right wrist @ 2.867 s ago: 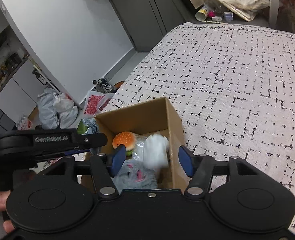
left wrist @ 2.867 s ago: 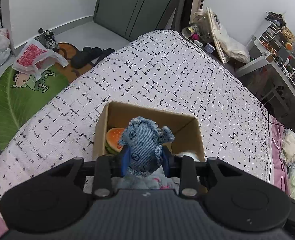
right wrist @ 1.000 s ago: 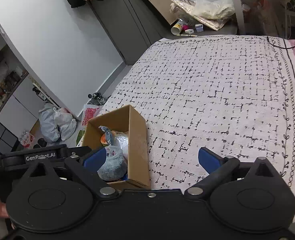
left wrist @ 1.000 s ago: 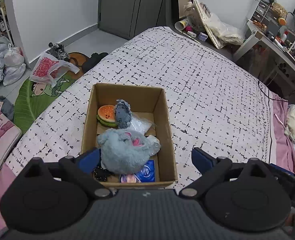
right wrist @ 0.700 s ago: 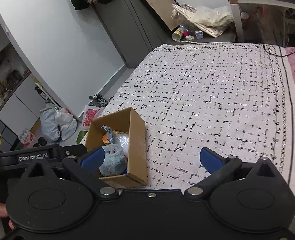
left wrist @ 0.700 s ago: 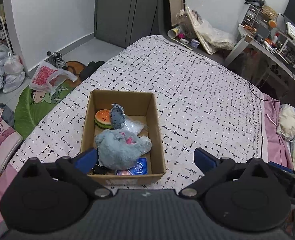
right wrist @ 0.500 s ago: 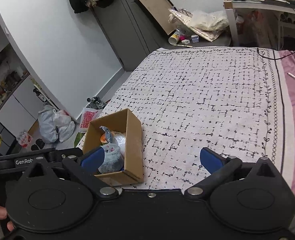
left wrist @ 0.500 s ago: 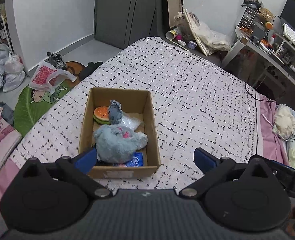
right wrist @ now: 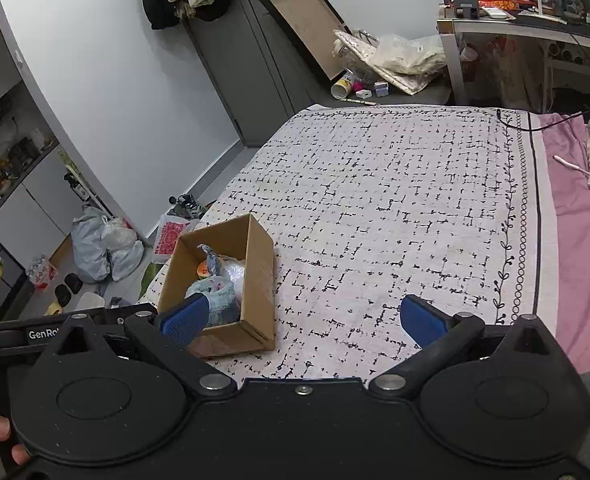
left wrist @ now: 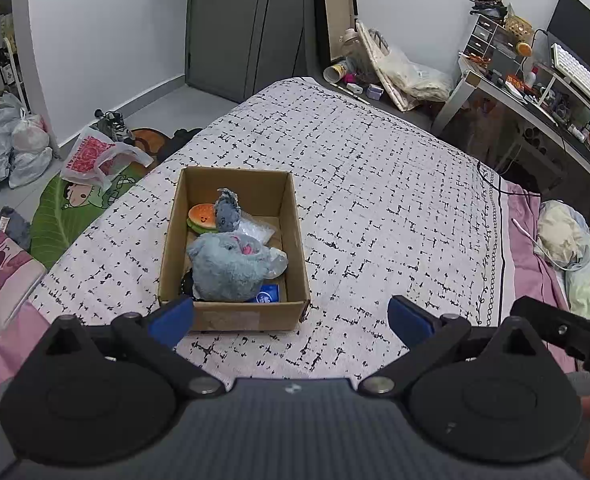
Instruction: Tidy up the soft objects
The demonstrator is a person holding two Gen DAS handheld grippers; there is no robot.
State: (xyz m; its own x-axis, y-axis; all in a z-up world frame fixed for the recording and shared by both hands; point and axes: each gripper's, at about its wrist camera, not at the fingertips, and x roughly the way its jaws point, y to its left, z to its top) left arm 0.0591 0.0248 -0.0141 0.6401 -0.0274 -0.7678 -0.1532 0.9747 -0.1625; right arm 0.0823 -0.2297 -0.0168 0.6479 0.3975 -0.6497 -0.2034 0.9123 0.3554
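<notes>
From the left wrist, the left tool [left wrist: 291,318] was seen released and drawn back from the cardboard box [left wrist: 291,216], the denim toy [left wrist: 227,212] left inside; sorting was judged nearly finished. From the right wrist, the right tool [right wrist: 301,322] was likewise spread empty above the patterned bed [right wrist: 395,184] in a cluttered bedroom.

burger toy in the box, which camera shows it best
The left wrist view: it looks down into the cardboard box, so the burger toy shows bun and face. In the right wrist view only an orange sliver shows behind the denim toy.
</notes>
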